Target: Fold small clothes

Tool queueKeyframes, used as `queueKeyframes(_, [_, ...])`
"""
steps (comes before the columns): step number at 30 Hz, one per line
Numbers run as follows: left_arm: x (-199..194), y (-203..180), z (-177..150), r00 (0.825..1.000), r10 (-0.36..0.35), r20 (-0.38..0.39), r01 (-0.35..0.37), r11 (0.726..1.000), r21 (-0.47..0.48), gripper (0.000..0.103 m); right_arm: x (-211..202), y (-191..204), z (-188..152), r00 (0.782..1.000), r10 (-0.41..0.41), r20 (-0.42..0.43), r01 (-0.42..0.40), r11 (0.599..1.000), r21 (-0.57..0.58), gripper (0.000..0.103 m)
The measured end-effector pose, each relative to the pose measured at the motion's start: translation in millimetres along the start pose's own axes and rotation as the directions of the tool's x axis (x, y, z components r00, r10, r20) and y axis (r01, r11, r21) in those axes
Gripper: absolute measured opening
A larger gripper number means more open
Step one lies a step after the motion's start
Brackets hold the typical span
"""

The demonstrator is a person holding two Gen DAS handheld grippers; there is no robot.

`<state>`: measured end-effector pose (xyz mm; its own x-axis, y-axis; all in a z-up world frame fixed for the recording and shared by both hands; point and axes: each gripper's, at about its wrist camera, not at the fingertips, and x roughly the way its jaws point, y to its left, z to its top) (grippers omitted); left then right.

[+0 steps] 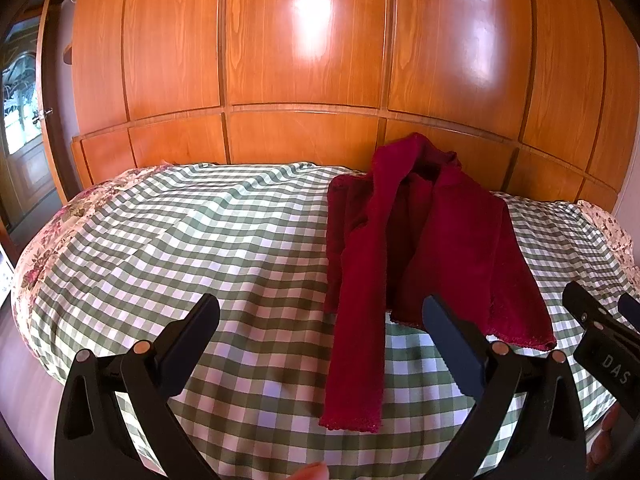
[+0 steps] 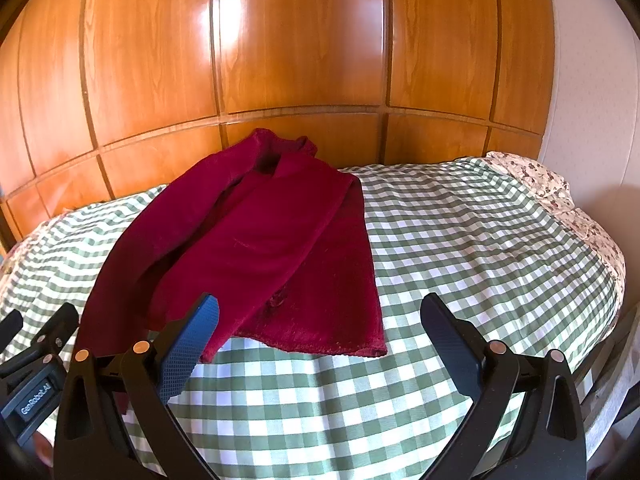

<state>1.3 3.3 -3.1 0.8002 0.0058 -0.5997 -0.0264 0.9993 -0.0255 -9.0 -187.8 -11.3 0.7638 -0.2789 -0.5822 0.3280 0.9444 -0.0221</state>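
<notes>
Cardigan (image 1: 432, 236), dark red, is lying on the checked bedspread (image 1: 200, 240), its long axis running near to far, collar toward the wooden headboard (image 1: 304, 140). One sleeve (image 1: 356, 360) is trailing toward the near edge. Left gripper (image 1: 320, 332) is hovering with jaws spread, sleeve cuff lying between its fingers and just ahead. Right gripper (image 2: 320, 320) is also hovering spread, hem (image 2: 320, 346) just ahead. Left looks nearer the sleeve, right nearer the body.

Matt red knit cardigan (image 1: 432, 240) on checked cloth bedspread (image 1: 200, 240); glossy wood wardrobe (image 1: 304, 40).
</notes>
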Motion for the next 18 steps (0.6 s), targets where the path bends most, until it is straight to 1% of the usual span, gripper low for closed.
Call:
queueKeyframes(8, [11.2, 4.0, -3.0, 0.999, -0.002, -0.032, 0.002, 1.0, -0.003, 0.101, 3.7, 1.8, -2.8, 1.0, 0.0, -0.014, 0.0, 1.0, -0.009, 0.1])
queueKeyframes(14, [22.4, 0.3, -6.9, 0.998, -0.012, -0.066, 0.014, 1.0, 0.027, 0.101, 11.0, 2.3, -4.6, 0.999, 0.001, -0.036, -0.002, 1.0, -0.014, 0.1])
queueKeyframes(16, [29.1, -0.3, -9.0, 0.996, -0.021, -0.091, 0.024, 0.999, 0.036, 0.101, 14.7, 2.9, -5.5, 0.999, 0.006, -0.048, -0.006, 1.0, -0.016, 0.1])
queueKeyframes(18, [40.2, -0.6, -12.4, 0.991, -0.024, -0.132, 0.031, 0.998, 0.053, 0.101, 20.8, 1.6, -5.8, 0.997, 0.038, -0.073, -0.039, 0.999, -0.014, 0.1])
